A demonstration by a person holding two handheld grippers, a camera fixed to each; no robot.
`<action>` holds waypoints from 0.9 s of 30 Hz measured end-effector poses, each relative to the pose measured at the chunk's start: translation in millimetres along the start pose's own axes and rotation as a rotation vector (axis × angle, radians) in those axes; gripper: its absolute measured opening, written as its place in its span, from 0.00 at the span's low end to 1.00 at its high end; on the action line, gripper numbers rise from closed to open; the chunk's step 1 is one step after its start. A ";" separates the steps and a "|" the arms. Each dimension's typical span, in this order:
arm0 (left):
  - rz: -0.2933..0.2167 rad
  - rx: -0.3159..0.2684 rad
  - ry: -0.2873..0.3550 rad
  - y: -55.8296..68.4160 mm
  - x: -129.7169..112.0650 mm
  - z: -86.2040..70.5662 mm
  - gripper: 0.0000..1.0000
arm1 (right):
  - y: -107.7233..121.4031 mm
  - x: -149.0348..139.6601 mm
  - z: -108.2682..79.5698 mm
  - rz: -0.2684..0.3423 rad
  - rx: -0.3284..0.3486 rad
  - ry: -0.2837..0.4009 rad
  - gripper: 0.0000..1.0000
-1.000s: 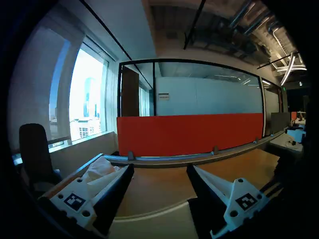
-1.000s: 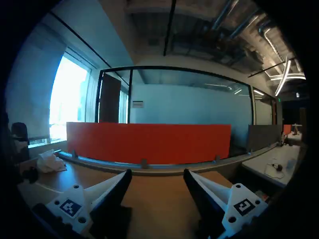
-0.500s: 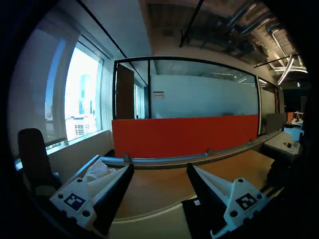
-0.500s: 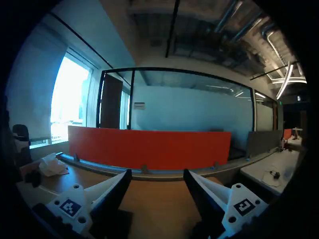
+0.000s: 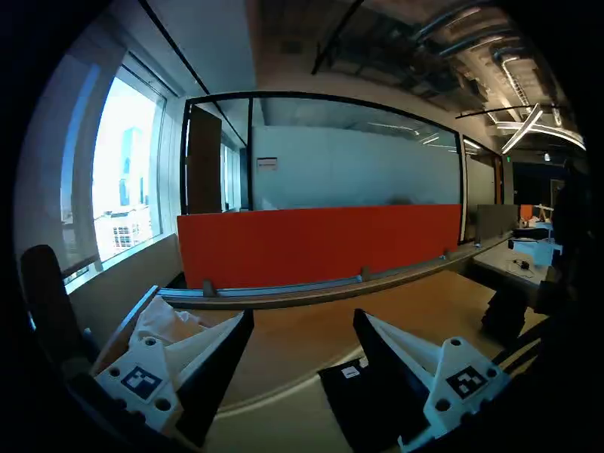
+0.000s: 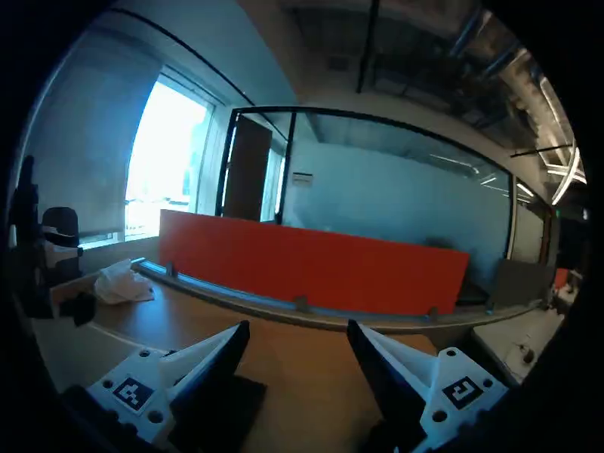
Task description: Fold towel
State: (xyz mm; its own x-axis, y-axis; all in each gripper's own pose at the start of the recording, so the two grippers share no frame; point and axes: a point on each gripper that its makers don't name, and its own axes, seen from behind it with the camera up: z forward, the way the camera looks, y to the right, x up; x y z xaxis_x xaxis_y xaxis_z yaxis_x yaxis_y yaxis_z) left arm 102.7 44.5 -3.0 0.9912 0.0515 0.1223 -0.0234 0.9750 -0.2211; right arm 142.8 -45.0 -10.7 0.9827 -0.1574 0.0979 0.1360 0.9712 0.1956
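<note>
A black towel (image 5: 349, 386) with a small white tag lies flat on the wooden desk (image 5: 317, 336), just below and between my left gripper's fingers. My left gripper (image 5: 302, 315) is open above the desk and holds nothing. In the right gripper view the same black towel (image 6: 235, 399) shows at the bottom, partly hidden behind the left finger. My right gripper (image 6: 297, 326) is open too, with nothing between its fingers. A crumpled white cloth (image 5: 162, 321) sits at the desk's far left corner, and is also in the right gripper view (image 6: 123, 283).
An orange partition (image 5: 317, 245) with a metal rail runs along the desk's far edge. A pale mat (image 5: 302, 423) covers the near desk. A dark chair (image 5: 45, 302) stands at the left by the window. A dark, unclear object (image 5: 504, 309) is at the right.
Both views have shifted: the left one swung right, bringing more of the black towel into sight. The right one tilted and turned slightly left. Both grippers stay open.
</note>
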 end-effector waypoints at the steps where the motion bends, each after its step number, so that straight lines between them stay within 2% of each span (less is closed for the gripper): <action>1: 0.001 -0.012 -0.008 2.7 -1.7 0.7 0.98 | -4.2 -2.4 0.6 -0.003 0.018 -0.011 1.00; 9: 0.009 -0.100 -0.061 19.5 -15.6 3.7 0.98 | -27.1 -18.8 3.1 -0.037 0.126 -0.087 1.00; 21: 0.068 -0.173 -0.148 33.7 -50.9 5.2 0.98 | -50.4 -54.5 2.0 -0.081 0.232 -0.205 1.00; 27: 0.087 -0.197 -0.168 42.2 -67.9 4.2 0.98 | -62.9 -74.2 -0.8 -0.086 0.270 -0.252 1.00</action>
State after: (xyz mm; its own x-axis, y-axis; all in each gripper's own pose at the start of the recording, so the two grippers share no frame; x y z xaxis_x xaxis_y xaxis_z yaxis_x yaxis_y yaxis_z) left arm 33.8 83.0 -16.6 0.9505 0.1849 0.2498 -0.0659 0.9054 -0.4195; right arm 61.4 -94.2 -31.0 0.9028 -0.3078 0.3003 0.1454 0.8757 0.4604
